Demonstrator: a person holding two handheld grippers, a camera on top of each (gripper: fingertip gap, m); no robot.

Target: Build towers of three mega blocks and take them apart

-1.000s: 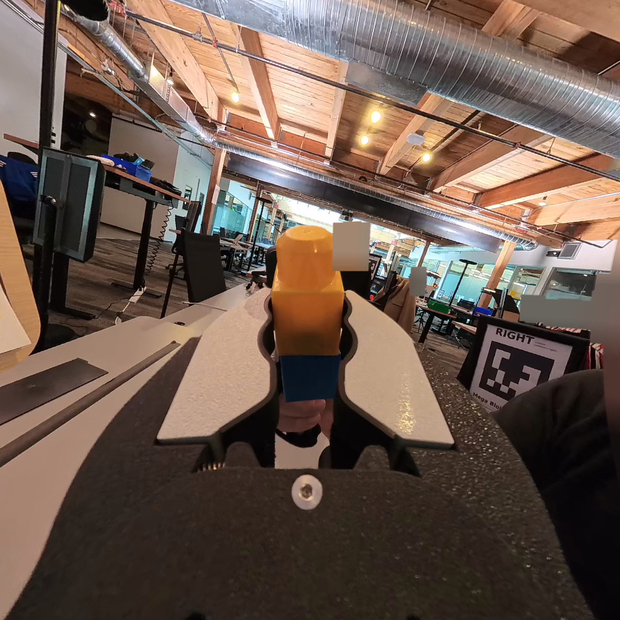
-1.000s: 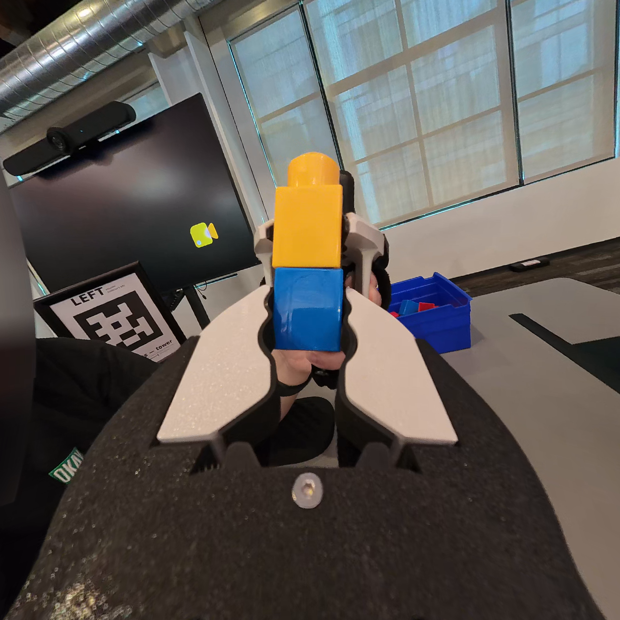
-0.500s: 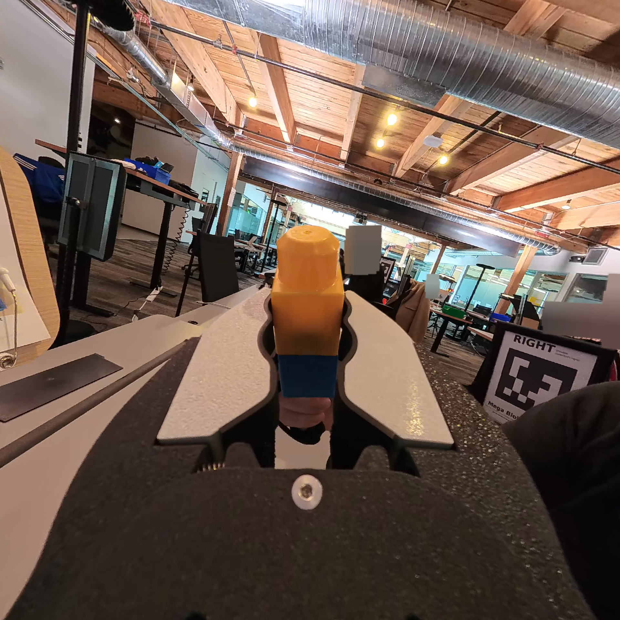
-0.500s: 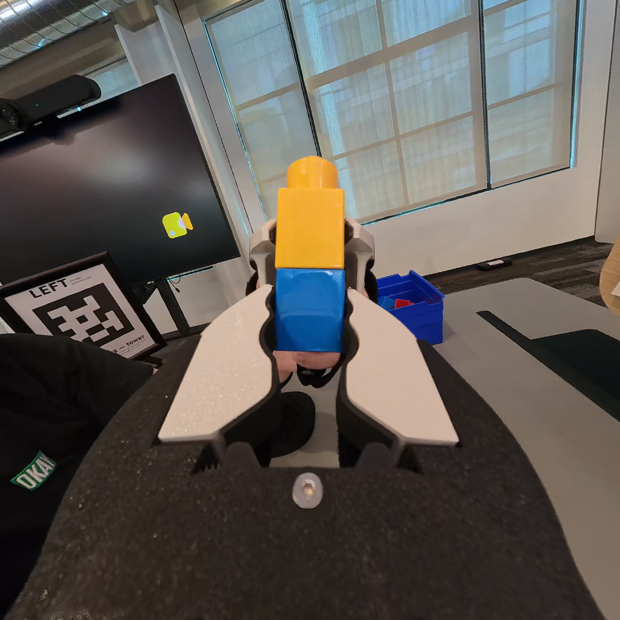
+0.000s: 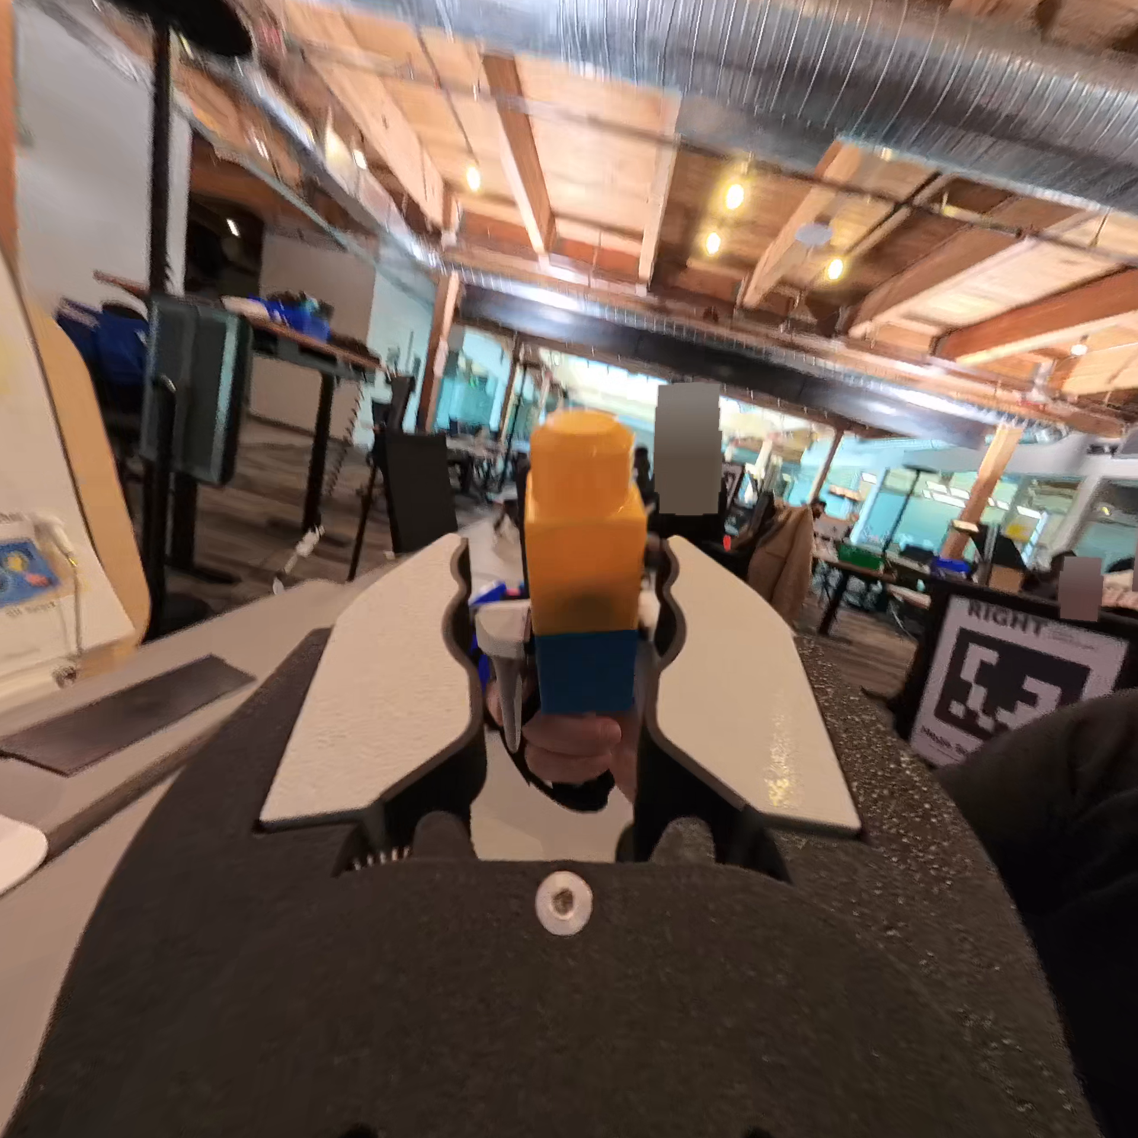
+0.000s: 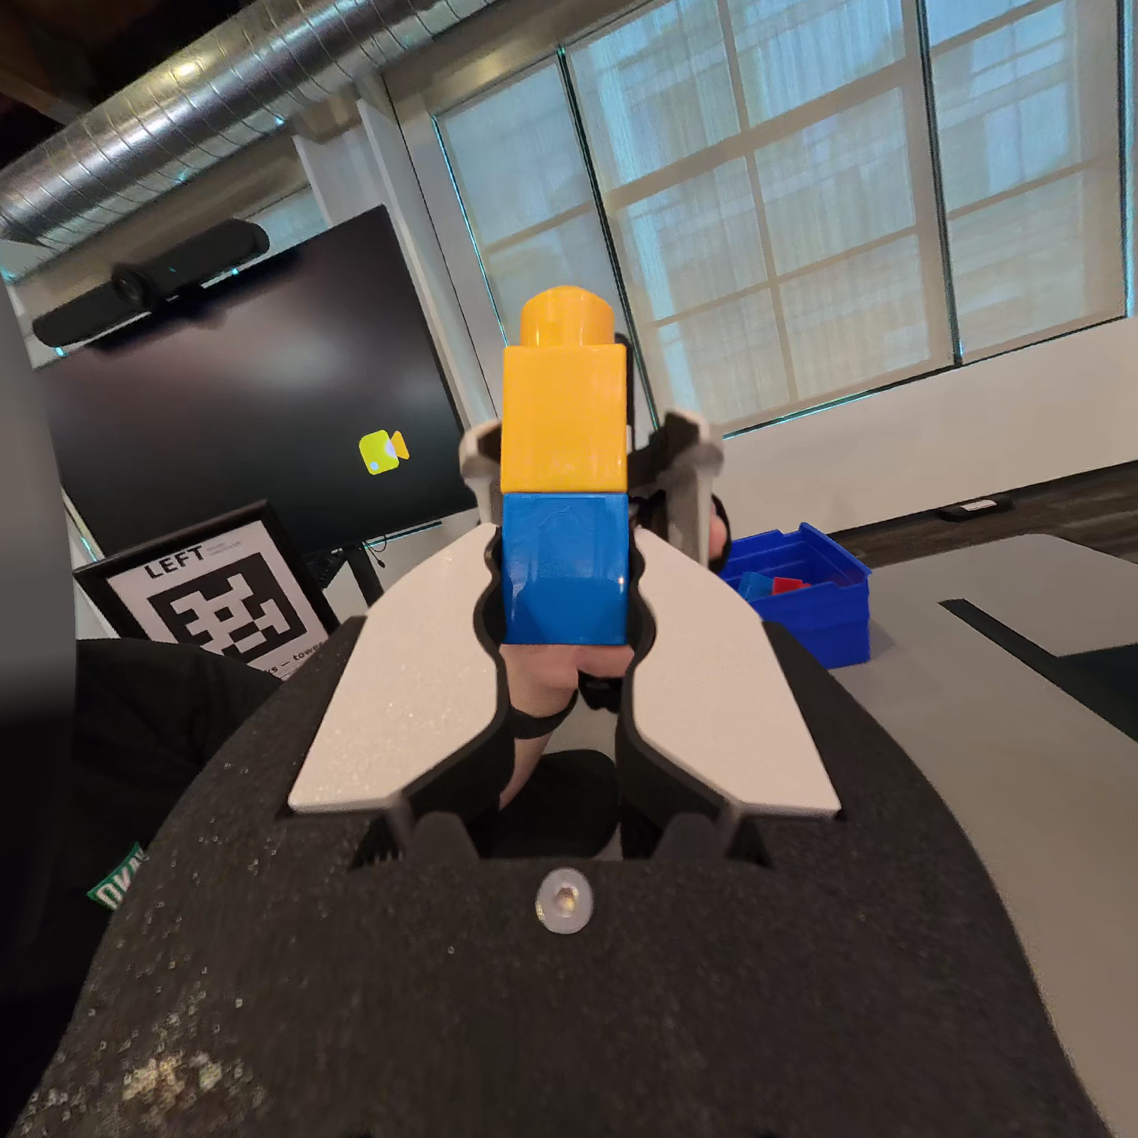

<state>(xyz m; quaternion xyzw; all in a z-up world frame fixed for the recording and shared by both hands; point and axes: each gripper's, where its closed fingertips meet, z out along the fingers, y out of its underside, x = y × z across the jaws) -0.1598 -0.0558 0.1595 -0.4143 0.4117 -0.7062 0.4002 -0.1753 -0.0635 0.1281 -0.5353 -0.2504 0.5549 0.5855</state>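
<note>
left hand-held gripper (image 5: 563, 591) opened off yellow block (image 5: 582, 554) | right hand-held gripper (image 6: 563, 591) clamps blue block (image 6: 563, 579) | blue bin (image 6: 813, 591) behind, probably

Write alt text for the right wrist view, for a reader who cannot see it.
The right gripper, jaws shut, holds a blue mega block with an orange mega block stacked on top. Behind the stack the left gripper stands open around it. Farther back are a blue bin on a grey table, a dark screen and large windows.

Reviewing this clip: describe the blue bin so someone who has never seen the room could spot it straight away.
In the right wrist view, look below the big windows to the grey table. The blue bin sits on it, right of the held yellow block and blue block. It is the only open container, with loose blocks inside.
</note>
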